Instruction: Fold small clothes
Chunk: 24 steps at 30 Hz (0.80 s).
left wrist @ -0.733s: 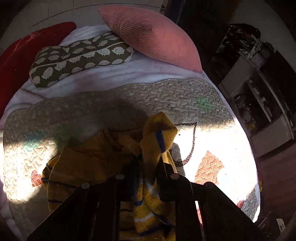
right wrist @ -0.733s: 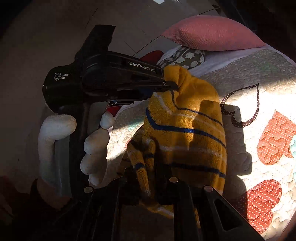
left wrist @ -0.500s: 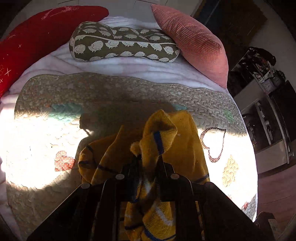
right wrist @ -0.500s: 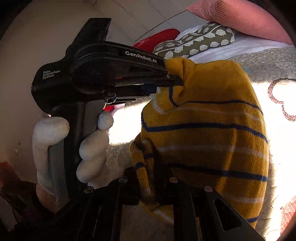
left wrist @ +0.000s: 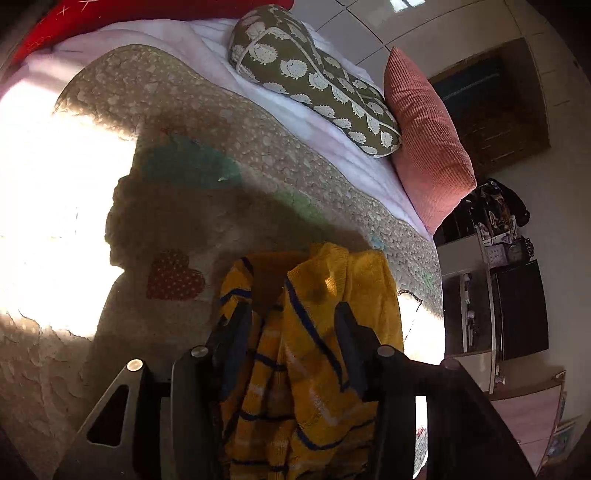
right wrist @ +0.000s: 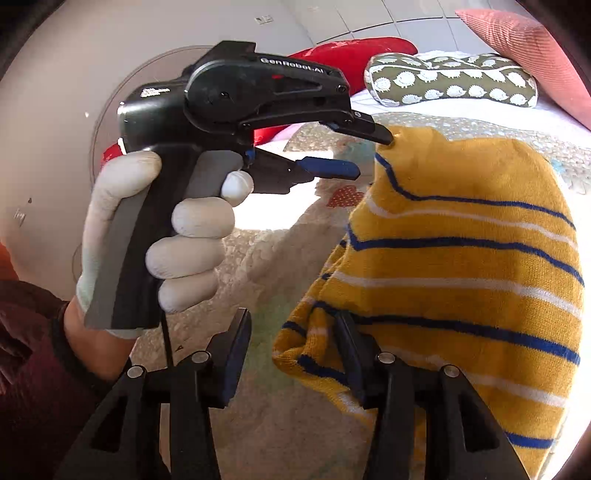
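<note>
Left gripper [left wrist: 291,325] fingers spread apart, yellow striped sweater [left wrist: 306,369] draped between them, nothing pinched. From the right wrist view the same gripper [right wrist: 365,155] shows side-on: upper finger tip touching a peak of the sweater [right wrist: 461,266], lower blue-padded finger apart from the fabric. White-gloved hand [right wrist: 173,236] wraps its grip handle.

Right gripper [right wrist: 291,350] also released: left finger clear of the cloth, right finger against the sweater's rolled lower edge, cloth bulging out to the right of it.

Sweater: yellow knit, navy and white stripes, bunched and partly lifted, sitting on the quilted bedspread [left wrist: 221,184] near its front edge. Red heart patch [left wrist: 173,275] on the quilt just left of the sweater. Strong sun patch on the left of the quilt, shadow across the middle.

Far side of the bed, left to right: red cushion [left wrist: 110,14], olive hedgehog-print pillow [left wrist: 314,85], pink ribbed cushion [left wrist: 424,136]. Cluttered shelves [left wrist: 495,258] to the right of the bed, contents too small to tell.
</note>
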{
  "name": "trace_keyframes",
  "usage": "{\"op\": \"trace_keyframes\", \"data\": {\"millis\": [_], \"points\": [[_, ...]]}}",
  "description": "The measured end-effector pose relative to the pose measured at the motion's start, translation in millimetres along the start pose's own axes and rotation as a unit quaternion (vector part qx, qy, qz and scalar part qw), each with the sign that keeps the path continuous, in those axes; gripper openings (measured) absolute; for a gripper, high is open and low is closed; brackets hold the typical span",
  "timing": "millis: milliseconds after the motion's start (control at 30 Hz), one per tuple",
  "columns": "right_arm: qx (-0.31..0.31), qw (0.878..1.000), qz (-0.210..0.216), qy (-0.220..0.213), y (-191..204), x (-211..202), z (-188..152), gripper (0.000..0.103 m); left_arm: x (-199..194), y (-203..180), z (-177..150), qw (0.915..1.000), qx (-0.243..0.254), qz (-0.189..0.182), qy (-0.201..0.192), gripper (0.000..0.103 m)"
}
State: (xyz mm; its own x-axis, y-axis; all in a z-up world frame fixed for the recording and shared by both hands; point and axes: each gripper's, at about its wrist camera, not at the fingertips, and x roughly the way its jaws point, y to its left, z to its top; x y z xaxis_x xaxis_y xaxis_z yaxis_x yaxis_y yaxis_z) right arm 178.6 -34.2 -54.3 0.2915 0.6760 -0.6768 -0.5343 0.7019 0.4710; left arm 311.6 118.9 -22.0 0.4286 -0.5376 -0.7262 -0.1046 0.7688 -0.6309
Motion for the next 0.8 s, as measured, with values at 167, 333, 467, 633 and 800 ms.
{"op": "trace_keyframes", "data": {"millis": [167,333,467,633,800], "points": [[-0.012,1.000,-0.007,-0.013,9,-34,-11,0.051,-25,-26,-18,0.9980,0.044,0.029,-0.036,0.044],[0.045,0.995,-0.066,-0.054,-22,-62,-19,0.051,0,-63,-47,0.9903,0.117,0.072,-0.022,0.047],[0.092,0.992,-0.084,-0.036,-51,-63,-23,0.051,34,-59,-69,0.9645,0.156,0.212,-0.016,0.050],[0.132,0.990,-0.035,-0.038,-72,-75,-25,0.051,32,-40,-78,0.9546,0.175,0.239,-0.033,0.060],[0.164,0.979,-0.053,-0.106,-106,-119,-18,0.064,-3,-12,-71,0.9792,0.118,0.157,-0.050,0.060]]}}
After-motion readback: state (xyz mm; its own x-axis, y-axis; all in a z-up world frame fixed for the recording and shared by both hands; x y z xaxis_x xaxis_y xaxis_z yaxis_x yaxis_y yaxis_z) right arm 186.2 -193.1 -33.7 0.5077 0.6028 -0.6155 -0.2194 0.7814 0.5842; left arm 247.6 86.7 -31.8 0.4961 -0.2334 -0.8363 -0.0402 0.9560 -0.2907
